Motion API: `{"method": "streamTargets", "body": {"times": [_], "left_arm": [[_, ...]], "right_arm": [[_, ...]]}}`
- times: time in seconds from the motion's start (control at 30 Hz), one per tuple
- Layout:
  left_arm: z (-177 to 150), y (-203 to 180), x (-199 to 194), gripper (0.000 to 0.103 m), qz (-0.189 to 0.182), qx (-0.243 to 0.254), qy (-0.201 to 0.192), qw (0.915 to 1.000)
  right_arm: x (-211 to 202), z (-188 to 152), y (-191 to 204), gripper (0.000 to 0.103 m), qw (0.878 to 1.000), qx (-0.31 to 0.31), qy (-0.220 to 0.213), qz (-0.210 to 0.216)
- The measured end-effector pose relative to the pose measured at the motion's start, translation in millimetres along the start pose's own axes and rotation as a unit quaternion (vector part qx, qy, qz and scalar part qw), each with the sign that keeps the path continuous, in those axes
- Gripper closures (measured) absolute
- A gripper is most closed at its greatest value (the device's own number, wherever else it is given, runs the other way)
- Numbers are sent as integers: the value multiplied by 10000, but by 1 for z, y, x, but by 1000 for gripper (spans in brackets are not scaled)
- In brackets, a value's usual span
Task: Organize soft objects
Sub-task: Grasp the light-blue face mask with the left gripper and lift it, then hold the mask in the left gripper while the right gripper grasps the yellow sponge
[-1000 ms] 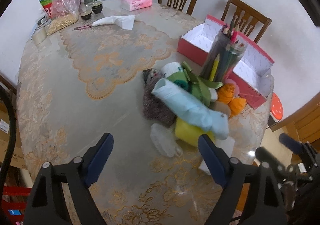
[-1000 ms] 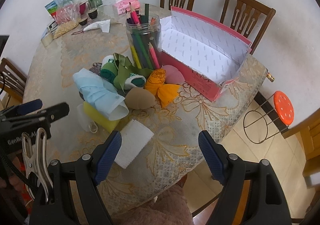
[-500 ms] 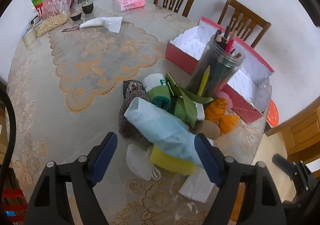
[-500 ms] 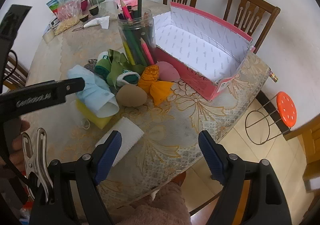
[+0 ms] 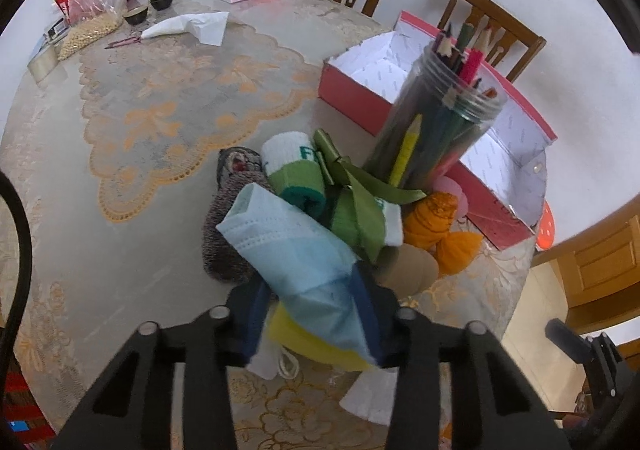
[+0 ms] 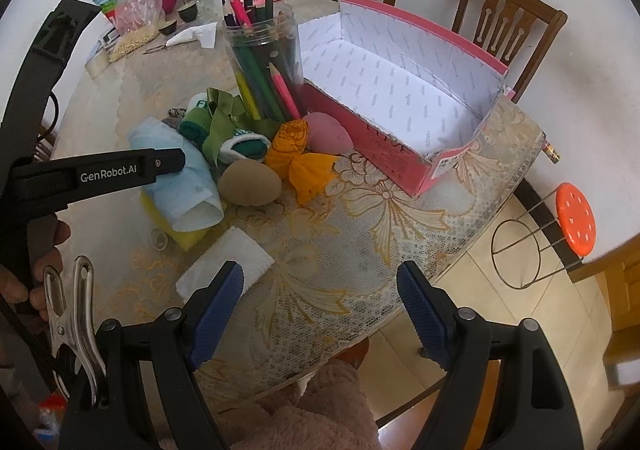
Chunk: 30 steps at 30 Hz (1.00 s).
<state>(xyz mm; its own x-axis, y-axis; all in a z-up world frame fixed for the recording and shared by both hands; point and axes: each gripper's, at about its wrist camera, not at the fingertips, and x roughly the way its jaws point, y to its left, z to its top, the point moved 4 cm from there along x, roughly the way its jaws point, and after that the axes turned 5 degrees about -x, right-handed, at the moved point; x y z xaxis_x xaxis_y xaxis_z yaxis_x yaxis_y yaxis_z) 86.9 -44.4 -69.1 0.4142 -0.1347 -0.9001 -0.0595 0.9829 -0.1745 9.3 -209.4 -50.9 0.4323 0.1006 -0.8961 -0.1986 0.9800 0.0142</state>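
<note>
Blue surgical mask (image 5: 296,250): atop the pile of soft items on the lace-covered surface (image 5: 160,122), lying over a yellow sponge (image 5: 316,346). Left gripper (image 5: 316,314): its fingers are closing, with the mask's near end between the blue pads; whether they already press it cannot be told. Right gripper (image 6: 320,306): fingers wide apart, nothing between them, above the surface edge near a white folded pad (image 6: 228,262).

Left wrist view alone: grey knitted item (image 5: 232,234) behind the mask.

Right wrist view alone: pink egg-shaped sponge (image 6: 328,134), tan egg-shaped sponge (image 6: 250,183) in full, orange stool (image 6: 576,218), the person's hand (image 6: 44,262) on the left gripper.

Both views: rolled green socks (image 5: 300,178), orange cloth (image 5: 440,230), pencil jar (image 5: 436,138), and an open pink box (image 6: 400,146) beside the pile.
</note>
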Motion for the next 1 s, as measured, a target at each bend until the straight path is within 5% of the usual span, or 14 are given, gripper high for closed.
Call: {"method": "streamTargets", "body": {"times": [0.2,0.57,1.0], "left_arm": [[-3,-1,-10,75,-180,-10,-77,9998],[-4,15,-47,77,-501,-137,-405,9978],[-9,58,-68,77,-308,-361,-615,9970]], "right_arm": [[1,0,1,21,10000,-28,13,44],[1,-1,19,21,9998,-146,-3,143],[16,-2,46,21,9977,-109,171,639]]}}
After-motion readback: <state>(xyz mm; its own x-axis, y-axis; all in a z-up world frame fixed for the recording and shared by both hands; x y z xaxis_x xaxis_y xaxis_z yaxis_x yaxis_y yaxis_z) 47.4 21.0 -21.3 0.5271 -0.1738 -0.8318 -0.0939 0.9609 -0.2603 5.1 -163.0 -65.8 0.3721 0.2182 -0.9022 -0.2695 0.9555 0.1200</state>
